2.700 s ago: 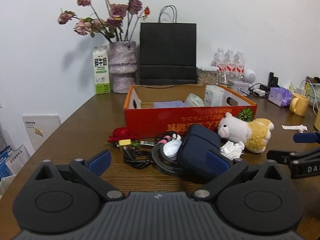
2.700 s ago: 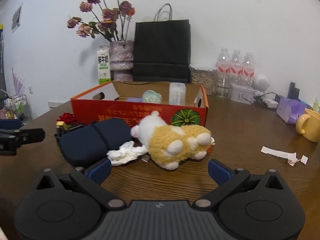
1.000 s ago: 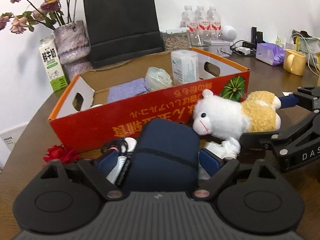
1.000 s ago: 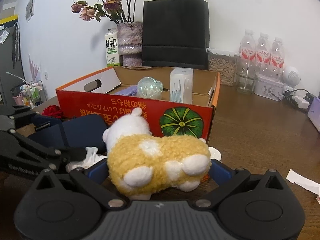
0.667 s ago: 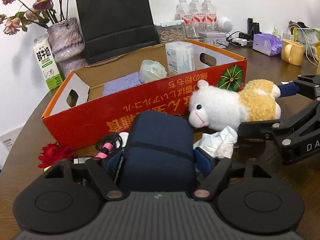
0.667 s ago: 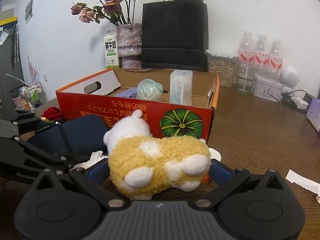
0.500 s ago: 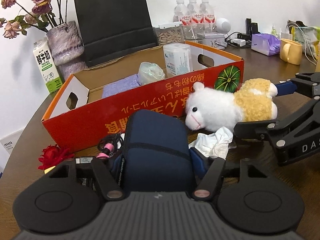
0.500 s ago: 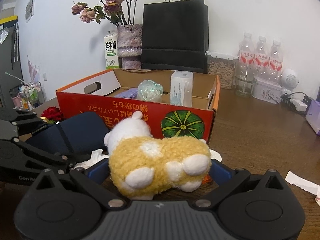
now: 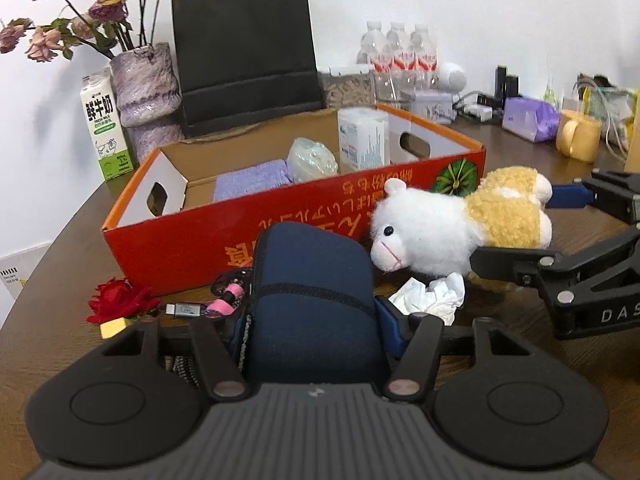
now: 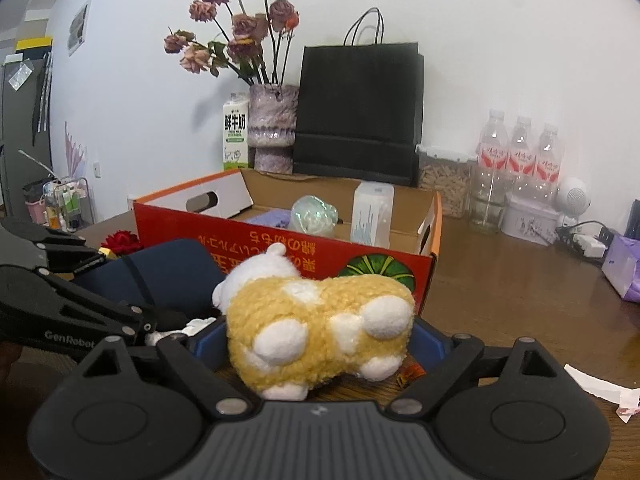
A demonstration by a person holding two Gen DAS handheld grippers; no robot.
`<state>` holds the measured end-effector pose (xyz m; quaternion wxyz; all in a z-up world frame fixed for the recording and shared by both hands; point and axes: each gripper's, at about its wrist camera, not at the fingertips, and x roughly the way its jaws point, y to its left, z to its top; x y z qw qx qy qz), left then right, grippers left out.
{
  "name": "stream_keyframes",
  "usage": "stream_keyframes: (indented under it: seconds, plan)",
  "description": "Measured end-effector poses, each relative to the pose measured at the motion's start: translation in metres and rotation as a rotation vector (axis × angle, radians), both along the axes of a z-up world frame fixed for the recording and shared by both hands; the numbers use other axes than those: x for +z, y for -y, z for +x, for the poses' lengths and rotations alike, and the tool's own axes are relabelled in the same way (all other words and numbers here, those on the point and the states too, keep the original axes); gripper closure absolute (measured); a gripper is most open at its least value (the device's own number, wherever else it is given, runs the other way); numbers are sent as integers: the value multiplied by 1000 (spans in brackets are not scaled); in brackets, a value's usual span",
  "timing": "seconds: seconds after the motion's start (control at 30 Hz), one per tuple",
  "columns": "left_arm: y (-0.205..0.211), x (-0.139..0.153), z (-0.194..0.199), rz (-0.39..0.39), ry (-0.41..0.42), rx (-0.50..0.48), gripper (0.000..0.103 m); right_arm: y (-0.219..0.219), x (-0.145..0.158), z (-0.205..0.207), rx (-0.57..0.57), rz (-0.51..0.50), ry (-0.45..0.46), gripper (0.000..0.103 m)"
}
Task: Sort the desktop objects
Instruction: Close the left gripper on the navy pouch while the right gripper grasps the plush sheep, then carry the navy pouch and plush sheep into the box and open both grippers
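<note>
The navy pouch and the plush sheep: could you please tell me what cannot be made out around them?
- Left wrist view: the navy pouch covers most of the cables beside it.
- Right wrist view: the plush sheep faces away, so its face is hidden. Its fur hides whether the closing right gripper presses it yet.
- Both views: the red box hides its floor behind its front wall.

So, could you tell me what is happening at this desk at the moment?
A person is sorting desk clutter with a claw in each hand. The left claw is closing on a navy blue pouch, and the right claw is closing around a yellow and white plush sheep. Both items sit on the wooden table in front of the red cardboard box.
</note>
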<state>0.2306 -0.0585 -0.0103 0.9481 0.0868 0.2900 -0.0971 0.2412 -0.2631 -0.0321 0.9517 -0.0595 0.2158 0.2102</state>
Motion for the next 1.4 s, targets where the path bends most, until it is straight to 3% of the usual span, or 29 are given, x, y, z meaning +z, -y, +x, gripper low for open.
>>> stream_keyframes:
  seconds: [0.33, 0.7, 0.93, 1.07, 1.23, 1.4]
  plan:
    - [-15, 15, -13, -73, 40, 19, 42, 0, 11, -15, -54, 66, 57, 12]
    - [-22, 9, -16, -77, 15, 31, 42, -2, 12, -23, -86, 93, 60, 12]
    - [-21, -2, -12, -45, -12, 34, 37, 0, 10, -23, -94, 99, 49, 12]
    - [-18, -2, -13, -19, -6, 40, 34, 0, 9, -22, -93, 103, 44, 12]
    - [-11, 3, -20, 51, 45, 61, 21, 1, 8, -20, -91, 109, 37, 12]
    - [-9, 1, -20, 83, 37, 61, 20, 1, 7, -21, -86, 116, 37, 12]
